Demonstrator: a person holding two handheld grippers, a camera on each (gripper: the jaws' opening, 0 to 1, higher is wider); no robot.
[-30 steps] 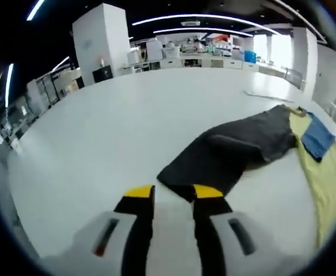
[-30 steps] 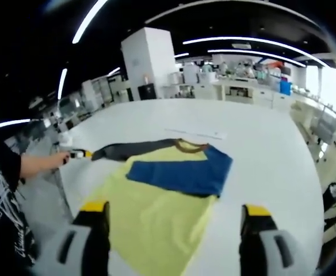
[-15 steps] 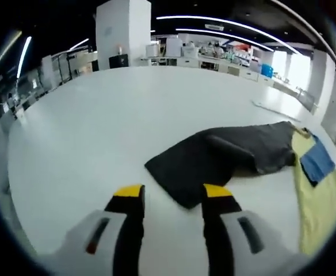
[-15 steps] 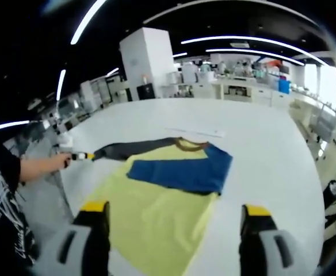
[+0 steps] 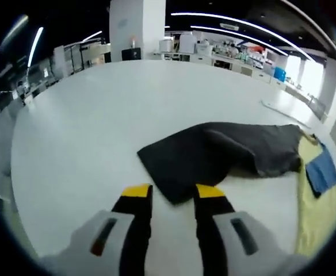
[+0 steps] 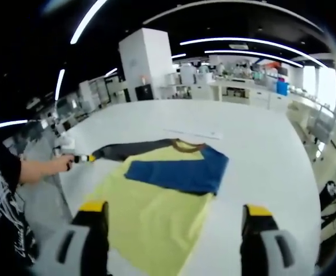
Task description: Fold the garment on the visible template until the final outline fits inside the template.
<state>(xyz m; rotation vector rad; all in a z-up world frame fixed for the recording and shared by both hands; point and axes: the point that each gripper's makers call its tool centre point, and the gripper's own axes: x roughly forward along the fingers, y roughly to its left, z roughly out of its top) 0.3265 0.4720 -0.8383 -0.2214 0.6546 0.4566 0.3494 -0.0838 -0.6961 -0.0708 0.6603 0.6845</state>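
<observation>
Your left tongs have narrowed since earlier, nothing pinched; right tongs spread. One garment, one sleeve, one worktop.

Open-plan lab: workbenches, shelving racks, ceiling strip lights

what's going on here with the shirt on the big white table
A person with a gripper in each hand is folding a shirt laid on a white table. Its body is yellow, with a blue sleeve already folded over it. The left gripper is low at the tip of the dark grey sleeve, jaws slightly apart. The right gripper hangs open over the yellow part.
</observation>
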